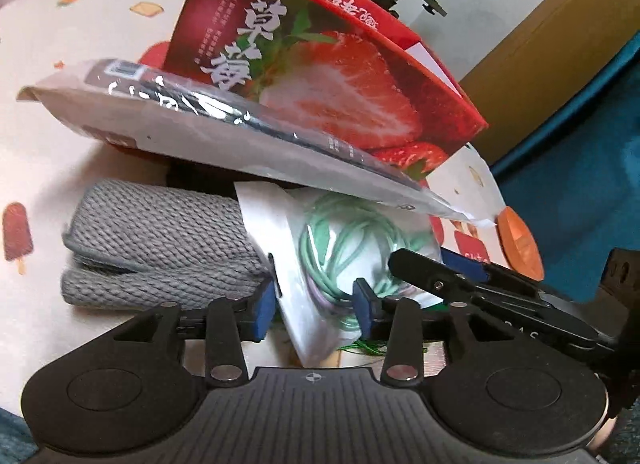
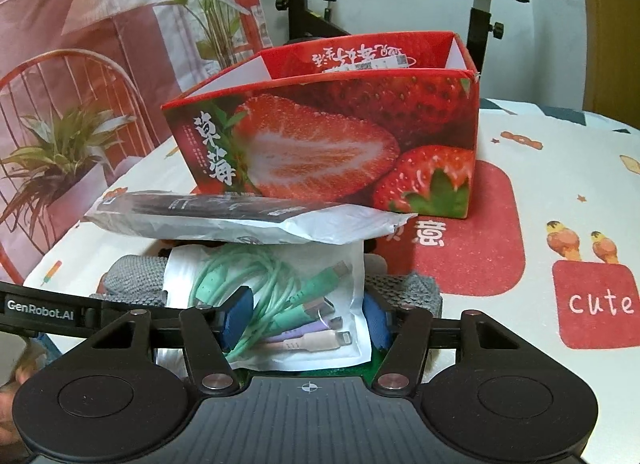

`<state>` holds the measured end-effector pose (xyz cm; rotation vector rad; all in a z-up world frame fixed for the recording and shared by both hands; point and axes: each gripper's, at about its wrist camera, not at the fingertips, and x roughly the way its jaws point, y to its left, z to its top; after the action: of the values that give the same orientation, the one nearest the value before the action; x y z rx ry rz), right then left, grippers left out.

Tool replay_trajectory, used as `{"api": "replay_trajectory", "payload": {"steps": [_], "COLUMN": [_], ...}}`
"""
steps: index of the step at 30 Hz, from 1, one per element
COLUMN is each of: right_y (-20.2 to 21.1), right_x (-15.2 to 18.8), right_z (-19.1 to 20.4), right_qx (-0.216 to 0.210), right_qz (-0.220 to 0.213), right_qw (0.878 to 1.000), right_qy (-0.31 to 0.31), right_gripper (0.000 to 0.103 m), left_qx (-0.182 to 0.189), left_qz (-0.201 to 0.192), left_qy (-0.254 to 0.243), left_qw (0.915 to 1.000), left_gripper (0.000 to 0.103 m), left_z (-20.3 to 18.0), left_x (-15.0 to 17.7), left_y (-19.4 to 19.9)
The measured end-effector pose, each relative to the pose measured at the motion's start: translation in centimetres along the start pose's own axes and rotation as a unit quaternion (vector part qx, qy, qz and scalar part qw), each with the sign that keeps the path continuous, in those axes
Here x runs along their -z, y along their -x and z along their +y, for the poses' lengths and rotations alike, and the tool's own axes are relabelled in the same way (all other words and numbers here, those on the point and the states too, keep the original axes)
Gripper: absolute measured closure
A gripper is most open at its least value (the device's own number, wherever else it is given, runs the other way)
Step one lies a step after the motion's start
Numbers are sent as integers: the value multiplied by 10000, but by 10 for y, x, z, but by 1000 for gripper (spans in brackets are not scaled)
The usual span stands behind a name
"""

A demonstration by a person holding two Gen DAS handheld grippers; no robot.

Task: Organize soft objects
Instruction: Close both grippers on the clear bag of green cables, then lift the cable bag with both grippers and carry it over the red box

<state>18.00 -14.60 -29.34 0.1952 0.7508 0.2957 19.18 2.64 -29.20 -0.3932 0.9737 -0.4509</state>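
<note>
1. Right wrist view is showing the strawberry box (image 2: 320,131) standing at upper centre of the frame; its open top looks empty as far as I can see, so nothing seems to be sorted in yet.
2. Lower centre, the soft things are lying piled on the tablecloth (image 2: 560,191): a grey knit cloth (image 2: 132,276) underneath, the clear cable bag (image 2: 280,304) on it, a flat silver pouch (image 2: 240,219) lying across the top.
3. Right gripper (image 2: 306,320) is sitting half open, pads either side of the cable bag; I cannot tell if they are pressing.
4. Left wrist view: left gripper (image 1: 316,300) is straddling the same bag (image 1: 320,256), jaws partly open, grip unclear.
5. Judging from this, all three items are waiting to go in; the work is barely starting.
</note>
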Motion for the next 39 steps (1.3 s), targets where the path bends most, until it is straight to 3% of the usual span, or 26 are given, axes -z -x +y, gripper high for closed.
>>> {"api": "replay_trajectory", "payload": {"steps": [10,19,23,32,35,39], "right_y": [8,1,6,9,10,19], "right_x": [-4,0,0,5,6,7], "right_z": [-2,-10,0,9,9,12], "right_qx": [74,-41,-60,-87,-76,-119], "right_qz": [-123,-85,-129,-18,-26,-95], "right_qw": [9998,9998,9999,10000,10000,9998], "right_qy": [138,-200,-80,-33,-51,-129], "right_gripper": [63,64,68,72,72,72], "left_qx": [60,32,63,-167,-22,-52], "left_qz": [21,-70,-120,-24,-77,-222], "left_qy": [178,59,50,-366,-204,-218], "left_qw": [9998,10000,9999,9992,9998,9995], "left_gripper": [58,55,67,65,77,79], "left_z": [4,-1,0,-4,0,-3], "left_x": [6,6,6,6,4,4], "left_y": [-4,-9,-4,-7,-10,1]}}
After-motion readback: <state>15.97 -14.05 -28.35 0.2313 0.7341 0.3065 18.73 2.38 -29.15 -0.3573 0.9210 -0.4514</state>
